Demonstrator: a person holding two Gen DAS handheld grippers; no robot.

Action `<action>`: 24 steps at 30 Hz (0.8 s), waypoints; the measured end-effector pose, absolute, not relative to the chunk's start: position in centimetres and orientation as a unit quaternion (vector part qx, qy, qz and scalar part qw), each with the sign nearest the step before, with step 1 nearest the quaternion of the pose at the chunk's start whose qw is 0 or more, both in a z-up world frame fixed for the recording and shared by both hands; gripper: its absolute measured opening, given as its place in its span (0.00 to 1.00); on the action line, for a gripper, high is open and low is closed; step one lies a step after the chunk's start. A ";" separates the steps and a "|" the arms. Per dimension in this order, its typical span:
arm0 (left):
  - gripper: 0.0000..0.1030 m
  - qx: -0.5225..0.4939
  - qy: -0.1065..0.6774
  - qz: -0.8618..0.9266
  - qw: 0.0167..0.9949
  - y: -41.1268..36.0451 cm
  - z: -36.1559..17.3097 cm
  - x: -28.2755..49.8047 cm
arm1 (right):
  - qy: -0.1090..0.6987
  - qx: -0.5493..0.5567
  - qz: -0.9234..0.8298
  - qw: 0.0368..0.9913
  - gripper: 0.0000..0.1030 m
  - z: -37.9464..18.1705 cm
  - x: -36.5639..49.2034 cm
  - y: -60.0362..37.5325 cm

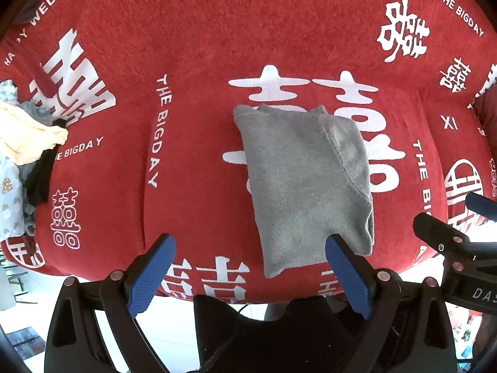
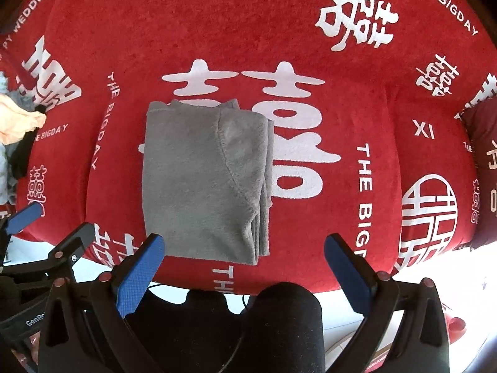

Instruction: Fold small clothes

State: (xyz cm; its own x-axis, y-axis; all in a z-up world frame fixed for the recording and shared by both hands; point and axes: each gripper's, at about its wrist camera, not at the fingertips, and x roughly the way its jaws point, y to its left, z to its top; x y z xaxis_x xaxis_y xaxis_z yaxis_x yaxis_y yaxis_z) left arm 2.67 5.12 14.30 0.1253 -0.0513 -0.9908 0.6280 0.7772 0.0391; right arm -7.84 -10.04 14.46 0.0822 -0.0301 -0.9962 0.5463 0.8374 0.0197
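Observation:
A grey fleece garment lies folded into a compact rectangle on the red cloth surface; it also shows in the right wrist view. My left gripper is open and empty, just short of the garment's near edge, with its right fingertip over the near corner. My right gripper is open and empty at the garment's near edge, and it shows at the right of the left wrist view.
A pile of unfolded clothes, cream, black and patterned, sits at the left edge of the red cloth. A dark red cushion lies at the right. The cloth's near edge drops to a pale floor.

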 end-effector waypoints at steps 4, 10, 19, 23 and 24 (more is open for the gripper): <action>0.95 0.235 0.615 -0.239 0.714 5.1 14.4 2.5 | 0.645 0.202 -0.202 0.708 0.99 14.4 -7.9 -9.9; 0.95 0.235 0.615 -0.238 0.714 5.1 14.4 2.4 | 0.646 0.203 -0.201 0.708 0.99 14.4 -7.8 -10.0; 0.95 0.240 0.613 -0.231 0.717 5.2 14.5 2.6 | 0.646 0.207 -0.201 0.706 0.99 14.3 -7.8 -9.6; 0.95 0.240 0.611 -0.228 0.719 5.1 14.5 2.6 | 0.647 0.208 -0.200 0.706 0.99 14.3 -7.7 -9.5; 0.95 0.242 0.610 -0.228 0.719 5.1 14.6 2.6 | 0.646 0.209 -0.201 0.706 0.99 14.3 -7.8 -9.5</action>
